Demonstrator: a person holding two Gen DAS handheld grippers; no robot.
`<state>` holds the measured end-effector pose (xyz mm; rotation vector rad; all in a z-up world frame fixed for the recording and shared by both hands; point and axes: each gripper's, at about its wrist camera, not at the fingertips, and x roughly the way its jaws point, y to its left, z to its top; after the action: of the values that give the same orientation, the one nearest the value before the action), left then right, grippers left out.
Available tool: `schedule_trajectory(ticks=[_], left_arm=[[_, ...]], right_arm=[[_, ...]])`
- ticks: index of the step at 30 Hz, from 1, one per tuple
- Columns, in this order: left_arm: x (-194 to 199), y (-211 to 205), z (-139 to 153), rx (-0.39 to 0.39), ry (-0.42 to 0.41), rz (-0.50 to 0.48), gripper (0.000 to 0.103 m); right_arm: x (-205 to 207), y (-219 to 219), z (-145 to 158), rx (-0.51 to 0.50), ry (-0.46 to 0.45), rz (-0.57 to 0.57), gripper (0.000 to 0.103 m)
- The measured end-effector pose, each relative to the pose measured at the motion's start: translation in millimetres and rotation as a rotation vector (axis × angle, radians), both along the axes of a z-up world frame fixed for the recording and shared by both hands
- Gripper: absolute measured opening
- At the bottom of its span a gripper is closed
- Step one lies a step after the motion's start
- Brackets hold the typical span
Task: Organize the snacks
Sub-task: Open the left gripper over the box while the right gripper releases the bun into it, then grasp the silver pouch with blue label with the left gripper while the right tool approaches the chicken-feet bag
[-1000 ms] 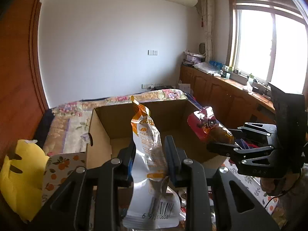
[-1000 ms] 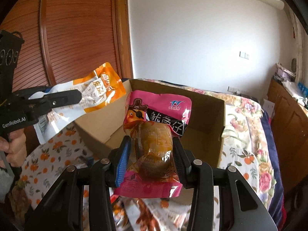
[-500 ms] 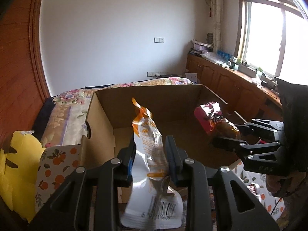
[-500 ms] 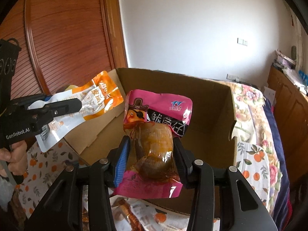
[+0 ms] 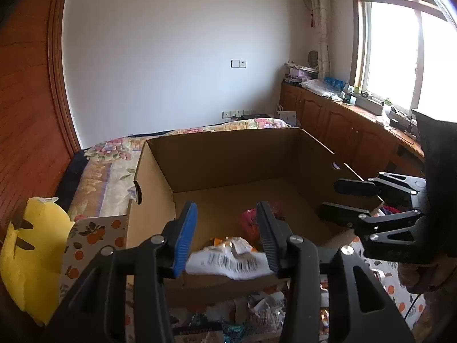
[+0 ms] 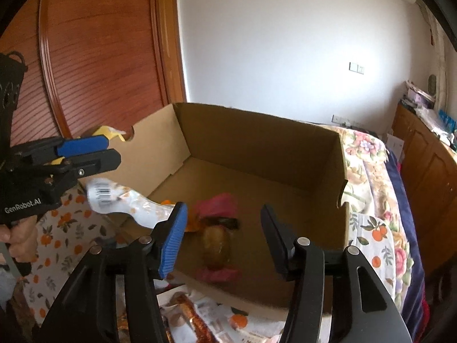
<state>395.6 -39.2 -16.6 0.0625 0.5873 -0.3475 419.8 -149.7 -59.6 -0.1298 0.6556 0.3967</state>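
An open cardboard box (image 5: 228, 157) (image 6: 257, 143) stands on the bed. My left gripper (image 5: 227, 237) (image 6: 111, 151) hangs over its near edge, its jaws opening with no pad touching anything. Just below it, the white and orange snack packet (image 5: 228, 260) (image 6: 128, 203) hangs across the box's near wall, barcode side up. My right gripper (image 6: 224, 237) (image 5: 328, 200) is also over the box, its jaws opening and empty. The pink packet (image 6: 217, 240) (image 5: 251, 223) with a brown snack in it lies on the box floor beneath them.
Several loose snack packets (image 6: 194, 320) (image 5: 257, 314) lie on the orange-print cloth (image 6: 57, 243) in front of the box. A yellow cushion (image 5: 31, 257) sits left of it. Wooden cabinets (image 5: 342, 137) line the right wall and a wooden door (image 6: 100, 57) stands on the left.
Both grippers have opened and let go. The white and orange packet dropped from the left gripper onto the box's near wall. The pink packet dropped from the right gripper into the box.
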Motion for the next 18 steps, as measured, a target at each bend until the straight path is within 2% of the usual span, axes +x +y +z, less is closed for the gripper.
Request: schedule_trajectory(ticks=[9,18], left_arm=[[-44,7,4,0.017,-0.037,-0.004,0.047],[-80,16,-17,0.05,-0.012,-0.003,0.05]], right_arm=[[-59,-13,16,0.056,-0.035,-0.002,0.057],[-99,-29,2,0.037,0.007,-0.031,0.059]])
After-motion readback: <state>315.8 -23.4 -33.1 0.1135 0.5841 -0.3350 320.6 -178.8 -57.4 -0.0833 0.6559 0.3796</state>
